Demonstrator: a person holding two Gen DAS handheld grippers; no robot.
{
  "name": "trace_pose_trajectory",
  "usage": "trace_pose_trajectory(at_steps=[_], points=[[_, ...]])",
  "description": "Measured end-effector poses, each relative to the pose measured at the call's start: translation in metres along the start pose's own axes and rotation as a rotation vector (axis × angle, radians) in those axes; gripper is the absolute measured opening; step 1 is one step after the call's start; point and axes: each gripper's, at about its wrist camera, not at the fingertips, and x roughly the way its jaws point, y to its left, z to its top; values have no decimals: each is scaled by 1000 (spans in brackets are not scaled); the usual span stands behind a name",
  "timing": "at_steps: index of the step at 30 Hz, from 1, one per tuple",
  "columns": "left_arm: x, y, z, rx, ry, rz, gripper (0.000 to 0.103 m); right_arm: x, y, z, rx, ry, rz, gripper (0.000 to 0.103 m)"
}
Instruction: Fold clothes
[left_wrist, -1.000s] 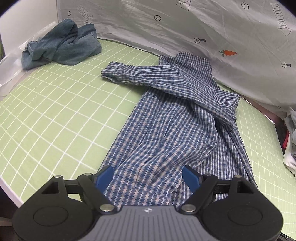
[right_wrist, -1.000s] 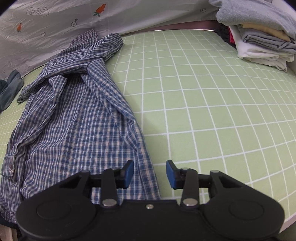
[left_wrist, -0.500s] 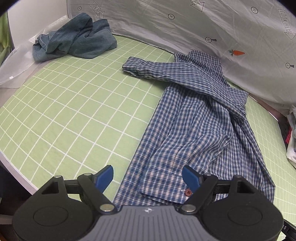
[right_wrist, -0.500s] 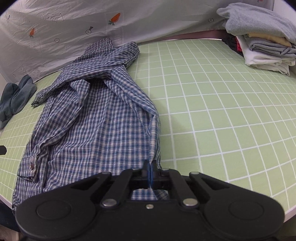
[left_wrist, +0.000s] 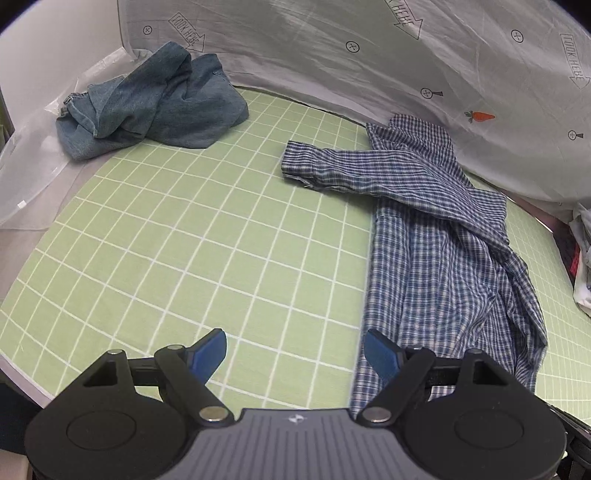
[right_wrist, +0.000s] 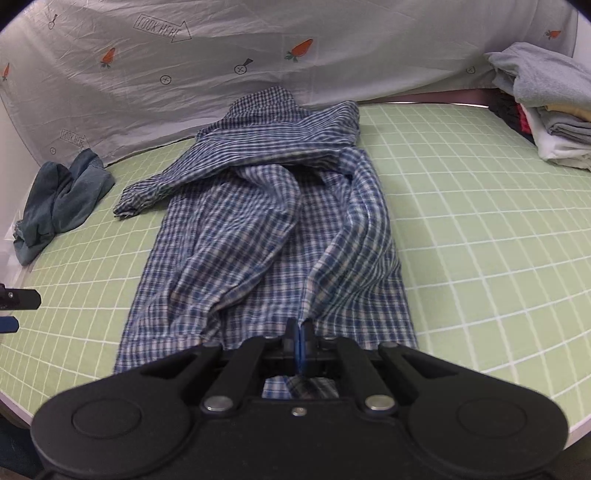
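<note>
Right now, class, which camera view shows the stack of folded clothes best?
The right wrist view: the stack of folded clothes sits in full at the far right of the green grid mat, grey garment on top, white at the bottom. The left wrist view catches only a sliver at its right edge.

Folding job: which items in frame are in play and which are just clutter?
In play:
- blue-and-white plaid button shirt, hem pinched in right tongs
- left tongs, open over green grid mat

Clutter:
- crumpled blue denim garment
- stack of folded grey and white clothes
- grey printed backdrop sheet
</note>
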Motion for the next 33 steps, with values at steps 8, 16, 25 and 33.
trace_pose_trajectory(at_steps=[8,16,25,33], points=[[6,31,-1,42,44,41,82,45,27,-29,99,89,9,5],[17,22,2,52,57,-5,83,27,23,-18,157,31,10,24],[37,-6,16,-4,56,-47,86,24,9,-5,86,67,-7,38],[50,-20,43,-124,19,11,87,16,-23,57,41,-14,-28,55]])
